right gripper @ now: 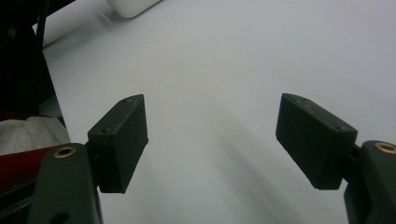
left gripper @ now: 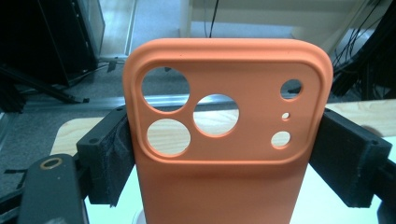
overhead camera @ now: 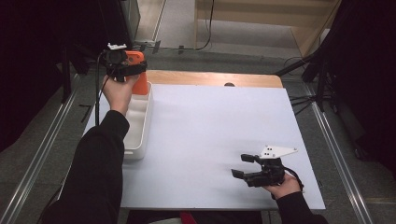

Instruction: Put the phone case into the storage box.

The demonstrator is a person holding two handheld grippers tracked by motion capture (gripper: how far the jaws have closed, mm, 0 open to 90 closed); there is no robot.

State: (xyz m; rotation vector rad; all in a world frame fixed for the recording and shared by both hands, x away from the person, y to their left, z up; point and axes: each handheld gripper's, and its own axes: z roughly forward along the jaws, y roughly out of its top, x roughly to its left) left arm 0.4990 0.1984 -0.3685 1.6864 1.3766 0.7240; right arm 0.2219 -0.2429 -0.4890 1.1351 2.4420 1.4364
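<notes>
Clamping the orange phone case point(left gripper: 224, 140) upright in my left hand-held gripper point(overhead camera: 122, 65) above the white tray's point(overhead camera: 140, 122) far end, I rest my right hand-held gripper point(overhead camera: 246, 166), released, well right of that tray.

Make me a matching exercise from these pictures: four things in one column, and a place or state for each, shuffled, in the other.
Things:
1. orange phone case
2. white tray
3. left gripper
4. right gripper

Places or states:
A. jaws apart with nothing between them, low over the white table top
B. raised above the far end of the tray, shut on the case
C. clamped by its two side edges, camera cutouts up
D. resting along the left edge of the table

Pairs: 1-C, 2-D, 3-B, 4-A
</notes>
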